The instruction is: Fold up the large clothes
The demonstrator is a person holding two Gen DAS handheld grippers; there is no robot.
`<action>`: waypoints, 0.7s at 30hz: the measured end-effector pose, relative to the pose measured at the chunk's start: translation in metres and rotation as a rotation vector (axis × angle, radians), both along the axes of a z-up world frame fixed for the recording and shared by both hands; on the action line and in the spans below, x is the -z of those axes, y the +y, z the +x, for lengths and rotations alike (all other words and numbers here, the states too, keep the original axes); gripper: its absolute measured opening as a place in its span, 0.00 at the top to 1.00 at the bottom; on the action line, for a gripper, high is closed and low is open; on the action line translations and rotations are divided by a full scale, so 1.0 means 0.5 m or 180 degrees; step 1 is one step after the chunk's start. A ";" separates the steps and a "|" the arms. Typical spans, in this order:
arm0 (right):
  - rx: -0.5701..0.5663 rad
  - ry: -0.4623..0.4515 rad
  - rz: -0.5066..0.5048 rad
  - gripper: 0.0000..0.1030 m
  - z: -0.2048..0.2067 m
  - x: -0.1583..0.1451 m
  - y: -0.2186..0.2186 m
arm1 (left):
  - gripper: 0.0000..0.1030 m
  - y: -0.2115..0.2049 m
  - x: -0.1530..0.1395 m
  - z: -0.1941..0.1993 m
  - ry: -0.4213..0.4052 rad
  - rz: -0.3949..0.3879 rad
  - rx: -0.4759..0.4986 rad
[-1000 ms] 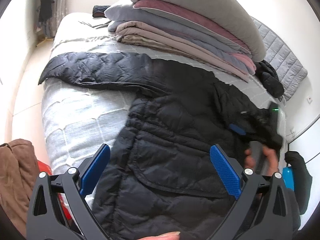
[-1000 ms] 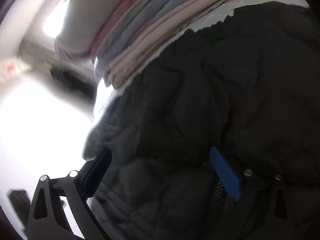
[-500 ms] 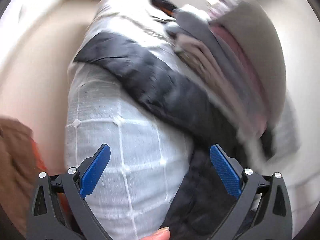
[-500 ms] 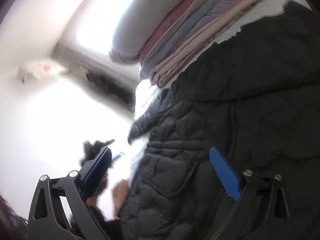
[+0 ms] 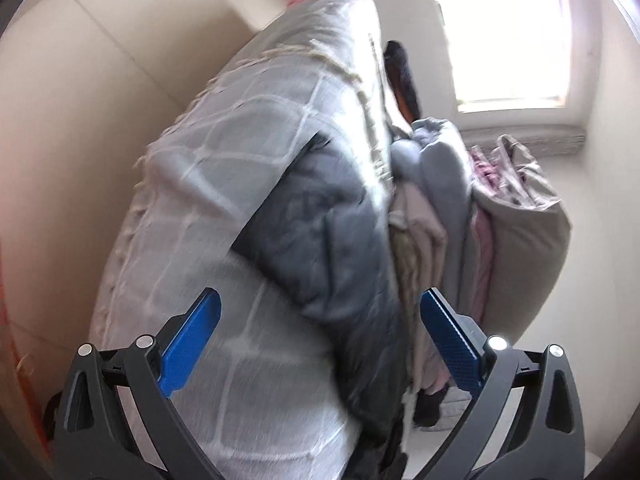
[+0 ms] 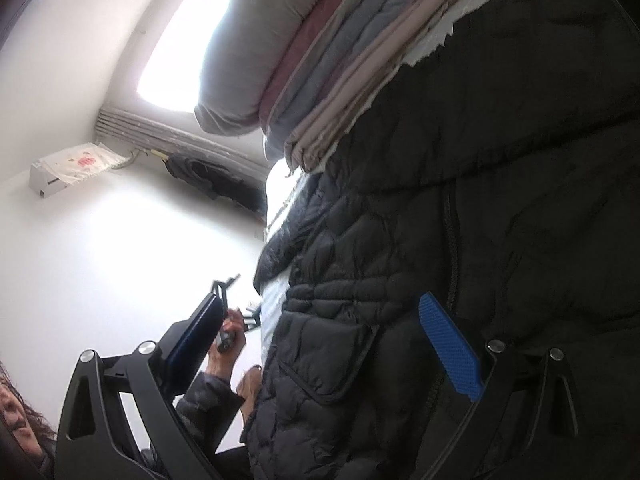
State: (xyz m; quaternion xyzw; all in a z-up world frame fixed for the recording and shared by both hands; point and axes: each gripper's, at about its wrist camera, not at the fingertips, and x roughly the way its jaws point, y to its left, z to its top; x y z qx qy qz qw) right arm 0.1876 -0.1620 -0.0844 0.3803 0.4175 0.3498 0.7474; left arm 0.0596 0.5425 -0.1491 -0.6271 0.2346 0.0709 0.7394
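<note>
Black quilted jacket [image 6: 460,240] spread on the bed [image 5: 224,208], both jaws spread, pinching nothing.

Only in right wrist view: right gripper [image 6: 320,344] over the pocket, left gripper [image 6: 230,300] beside the hem. Left gripper [image 5: 320,340] swung since 1 s ago from jacket body to sleeve [image 5: 320,216], beside stacked bedding [image 5: 460,220].

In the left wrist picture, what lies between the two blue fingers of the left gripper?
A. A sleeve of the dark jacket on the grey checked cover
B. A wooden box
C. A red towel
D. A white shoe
A: the left gripper stands open, with the dark jacket sleeve on the grey checked cover ahead.
</note>
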 end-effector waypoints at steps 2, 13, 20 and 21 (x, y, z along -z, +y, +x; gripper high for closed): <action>-0.0033 0.0023 -0.0044 0.08 0.002 0.006 0.005 | 0.06 0.004 -0.001 0.011 0.0004 0.0002 0.0007; -0.0043 0.0027 -0.0106 0.08 0.003 0.015 0.005 | 0.72 0.027 0.018 0.010 0.0010 -0.0040 -0.0304; -0.0023 0.0023 -0.0087 0.08 0.001 0.011 -0.004 | 0.96 0.009 -0.020 0.020 -0.0046 0.0208 -0.0279; -0.0022 0.0019 -0.0081 0.08 0.001 0.010 -0.005 | 0.96 0.005 -0.034 0.020 -0.0102 0.0261 -0.0277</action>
